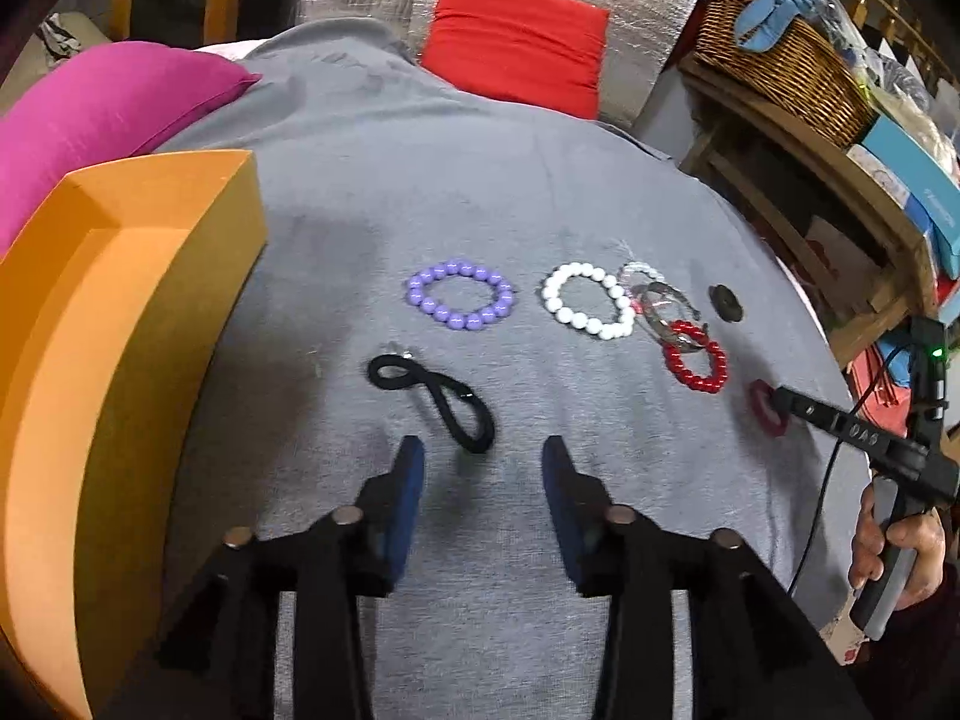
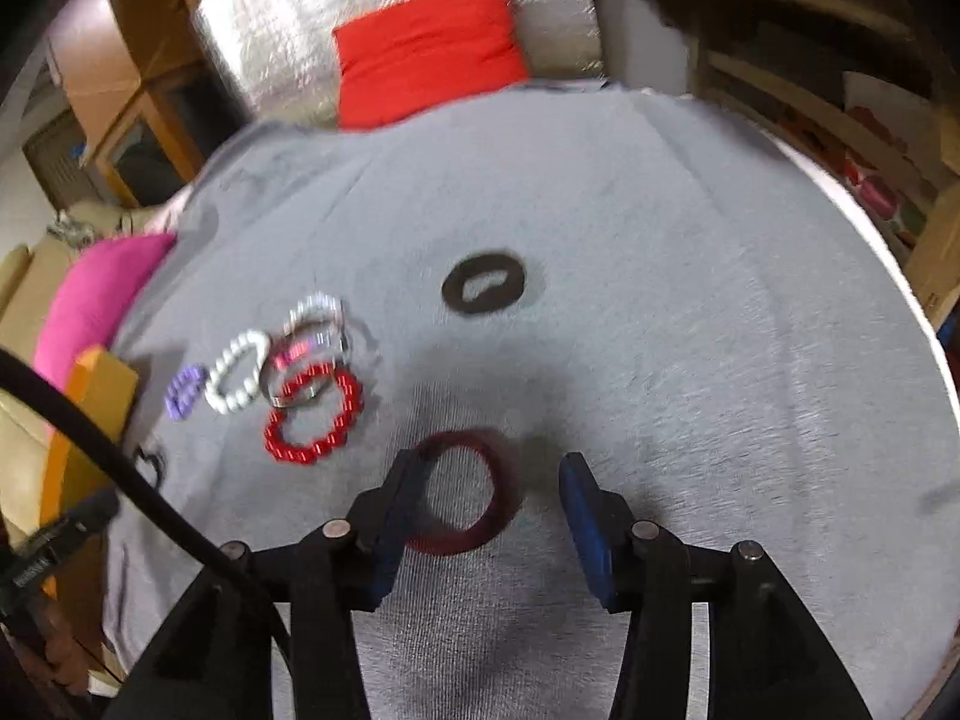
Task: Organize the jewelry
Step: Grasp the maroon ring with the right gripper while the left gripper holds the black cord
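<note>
Jewelry lies on a grey cloth (image 1: 480, 192). In the left wrist view: a purple bead bracelet (image 1: 461, 302), a white bead bracelet (image 1: 588, 308), clear bangles (image 1: 663, 306), a red bead bracelet (image 1: 696, 365), a black ring (image 1: 725, 302), a black cord loop (image 1: 435, 393) and a dark red bangle (image 1: 763, 409). My left gripper (image 1: 483, 456) is open just behind the cord loop. My right gripper (image 2: 489, 471) is open over the dark red bangle (image 2: 468, 495), its left finger across the rim. It also shows in the left wrist view (image 1: 780, 399).
An orange box (image 1: 114, 324) stands open at the left of the cloth, with a magenta pillow (image 1: 102, 114) behind it. A red cushion (image 1: 519, 51) sits at the far edge. Wooden shelves and a wicker basket (image 1: 780, 54) stand at the right.
</note>
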Motion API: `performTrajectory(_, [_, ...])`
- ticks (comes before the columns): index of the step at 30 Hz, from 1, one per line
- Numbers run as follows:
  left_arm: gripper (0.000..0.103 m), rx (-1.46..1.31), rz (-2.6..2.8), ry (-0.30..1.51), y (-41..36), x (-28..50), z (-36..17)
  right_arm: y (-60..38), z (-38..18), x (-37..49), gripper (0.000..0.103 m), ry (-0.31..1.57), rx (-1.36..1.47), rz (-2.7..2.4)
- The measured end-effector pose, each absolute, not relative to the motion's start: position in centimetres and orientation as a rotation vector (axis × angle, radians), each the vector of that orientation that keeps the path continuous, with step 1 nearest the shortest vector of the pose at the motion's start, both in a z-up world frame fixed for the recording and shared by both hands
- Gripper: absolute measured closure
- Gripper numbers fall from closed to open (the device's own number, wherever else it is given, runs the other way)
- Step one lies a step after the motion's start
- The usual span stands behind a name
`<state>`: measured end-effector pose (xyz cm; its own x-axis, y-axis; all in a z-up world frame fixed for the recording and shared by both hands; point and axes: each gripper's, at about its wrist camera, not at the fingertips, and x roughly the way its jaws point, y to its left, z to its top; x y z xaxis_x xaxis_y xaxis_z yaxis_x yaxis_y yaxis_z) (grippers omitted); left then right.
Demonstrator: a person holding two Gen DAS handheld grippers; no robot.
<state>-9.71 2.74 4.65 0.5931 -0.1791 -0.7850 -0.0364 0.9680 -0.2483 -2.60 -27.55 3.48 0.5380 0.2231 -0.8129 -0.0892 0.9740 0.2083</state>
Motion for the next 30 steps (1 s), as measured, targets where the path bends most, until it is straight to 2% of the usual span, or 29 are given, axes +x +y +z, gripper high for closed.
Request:
performTrajectory(3, [0.055,-0.261,-0.073,0.958,3.2,-9.4,4.1,-26.4,2.8,-2.4,0.061,0.963,0.059,0.154])
performTrajectory(4, [0.055,-0.267,-0.069,0.967,3.2,-9.3,3.9,-25.9,2.7,-2.3,0.075,0.960,0.024,0.153])
performTrajectory(5, [0.055,-0.279,-0.068,0.978,3.4,-9.1,3.6,-25.7,2.8,-2.4,0.095,0.952,0.013,0.161])
performTrajectory(6, [0.055,-0.297,-0.069,0.988,3.6,-8.9,3.3,-25.7,2.8,-2.3,0.098,0.954,0.023,0.173])
performTrajectory(14, [0.055,-0.329,-0.071,0.956,3.5,-7.5,3.4,-25.8,4.5,-3.0,0.098,0.872,0.081,0.211])
performTrajectory(16, [0.068,-0.354,-0.052,0.958,3.7,-6.6,2.9,-25.5,5.0,-3.4,0.098,0.843,0.089,0.236])
performTrajectory(17, [0.086,-0.361,-0.047,0.963,3.8,-6.1,2.6,-25.1,5.1,-3.8,0.098,0.831,0.089,0.245])
performTrajectory(18, [0.093,-0.362,-0.041,0.970,3.8,-5.8,2.4,-24.9,5.5,-4.0,0.098,0.812,0.091,0.260])
performTrajectory(22, [0.098,-0.320,-0.009,0.944,3.3,-6.0,2.7,-24.2,6.6,-4.7,0.098,0.772,0.111,0.292])
performTrajectory(30, [0.098,-0.276,-0.087,0.720,3.6,-12.3,10.9,-21.2,8.5,-5.3,0.098,0.720,0.100,0.367])
